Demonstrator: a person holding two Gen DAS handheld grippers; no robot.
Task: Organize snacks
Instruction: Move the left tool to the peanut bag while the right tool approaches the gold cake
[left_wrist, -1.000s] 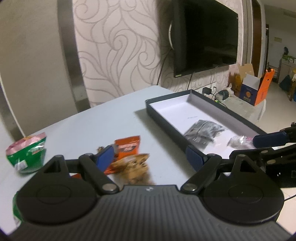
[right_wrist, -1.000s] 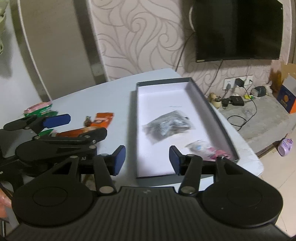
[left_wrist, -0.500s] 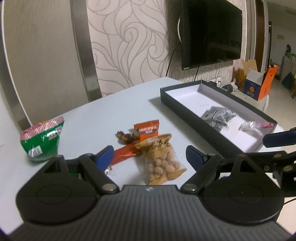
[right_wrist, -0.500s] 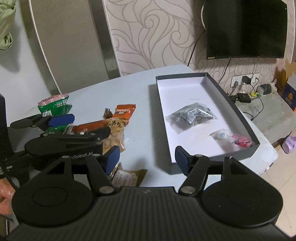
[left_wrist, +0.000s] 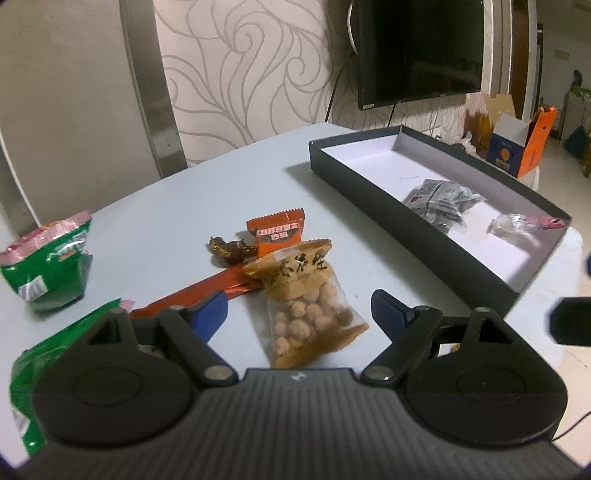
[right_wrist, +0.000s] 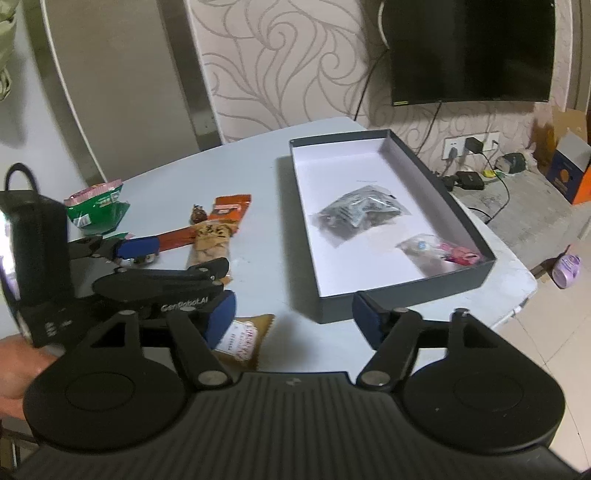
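Filling the dark box (right_wrist: 448, 192) goes best one packet at a time, starting with the peanut bag (left_wrist: 308, 306) lying on the table (left_wrist: 184, 206) between the left gripper's (left_wrist: 299, 314) wide, empty fingers. Pinch its crimped end squarely; the right gripper (right_wrist: 293, 314) is opening over bare table and holds nothing.

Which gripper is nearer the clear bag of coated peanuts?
Left. The left gripper hangs open right over the peanut bag, which lies between its fingers. The right gripper, jaws opening and empty, sits off beside the box.
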